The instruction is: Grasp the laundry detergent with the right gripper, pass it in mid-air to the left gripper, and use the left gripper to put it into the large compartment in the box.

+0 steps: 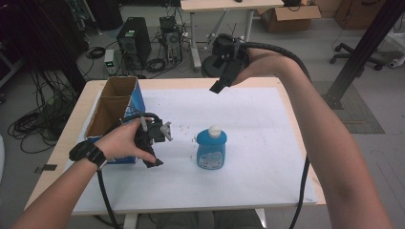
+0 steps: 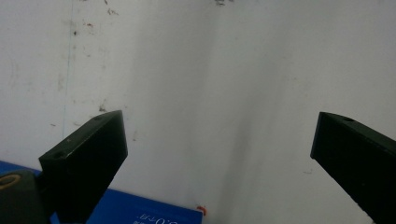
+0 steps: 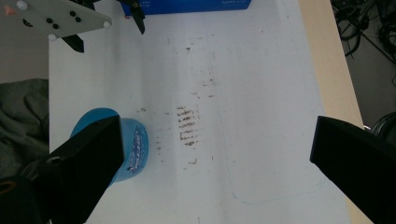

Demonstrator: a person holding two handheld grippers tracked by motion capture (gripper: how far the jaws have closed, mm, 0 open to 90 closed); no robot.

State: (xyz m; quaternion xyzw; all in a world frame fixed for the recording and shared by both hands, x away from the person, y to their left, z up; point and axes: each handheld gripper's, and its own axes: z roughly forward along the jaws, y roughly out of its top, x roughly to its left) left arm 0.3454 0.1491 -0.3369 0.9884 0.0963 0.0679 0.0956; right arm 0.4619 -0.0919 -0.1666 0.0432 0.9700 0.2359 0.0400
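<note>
A blue bottle (image 1: 210,149) with a white cap stands upright near the middle of the white mat (image 1: 267,143). My left gripper (image 1: 160,145) hovers just left of it, low over the mat, jaws wide open with nothing between them. In the left gripper view the left gripper (image 2: 219,154) faces bare mat. My right gripper (image 1: 220,81) is raised over the far edge of the table, open and empty. From the right gripper view, the right gripper (image 3: 217,158) looks down on the bottle (image 3: 135,149), which is partly behind one jaw, and on the left gripper (image 3: 108,35) beyond it.
An open cardboard box (image 1: 114,112) with blue sides stands at the table's left, right behind the left hand; its blue edge (image 2: 140,213) is close to the left jaws. Scuff marks (image 3: 187,126) dot the mat. Computers and cables (image 1: 143,47) lie on the floor beyond.
</note>
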